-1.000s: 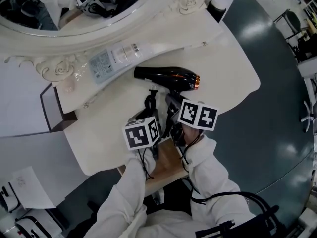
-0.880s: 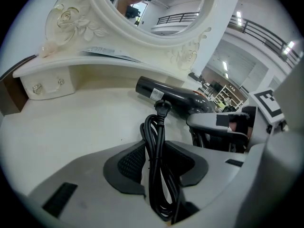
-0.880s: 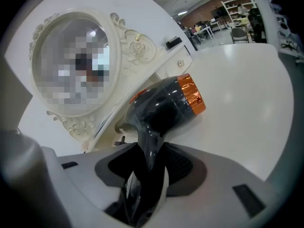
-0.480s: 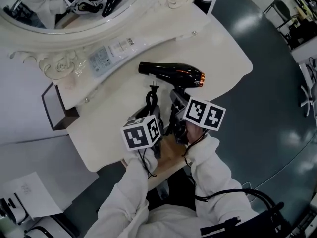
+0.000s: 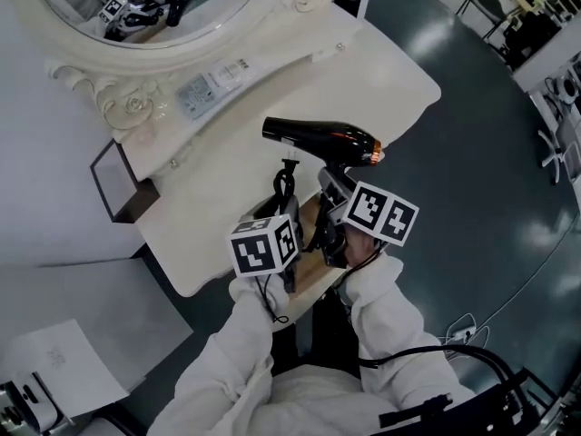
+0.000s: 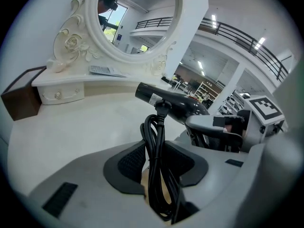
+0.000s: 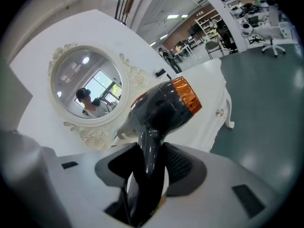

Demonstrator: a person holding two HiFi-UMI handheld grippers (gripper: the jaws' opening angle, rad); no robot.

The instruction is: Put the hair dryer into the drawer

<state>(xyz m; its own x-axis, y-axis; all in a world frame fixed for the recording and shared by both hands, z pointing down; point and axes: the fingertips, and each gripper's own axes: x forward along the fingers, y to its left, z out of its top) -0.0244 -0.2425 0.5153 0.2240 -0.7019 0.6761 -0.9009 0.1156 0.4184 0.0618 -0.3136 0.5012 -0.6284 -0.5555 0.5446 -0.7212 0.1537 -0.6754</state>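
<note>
The black hair dryer (image 5: 322,139) with an orange nozzle ring hangs above the white dresser top (image 5: 209,207). My right gripper (image 5: 332,189) is shut on its handle; in the right gripper view the handle (image 7: 148,170) fills the gap between the pads and the barrel (image 7: 164,106) points up and away. My left gripper (image 5: 284,209) is shut on the bundled black cord (image 6: 156,165), whose plug (image 6: 161,106) sticks up beside the dryer (image 6: 173,102). Below both grippers the wooden floor of the open drawer (image 5: 311,260) shows at the dresser's front edge.
An oval mirror in a carved white frame (image 5: 136,107) stands at the back, with a flat packet (image 5: 209,84) on its shelf. A brown box (image 5: 113,184) sits at the dresser's left end. Dark floor (image 5: 472,153) lies to the right, with chairs far off.
Both grippers have risen together, carrying the dryer and cord up off the dresser top and toward its front edge. The grips look unchanged.
</note>
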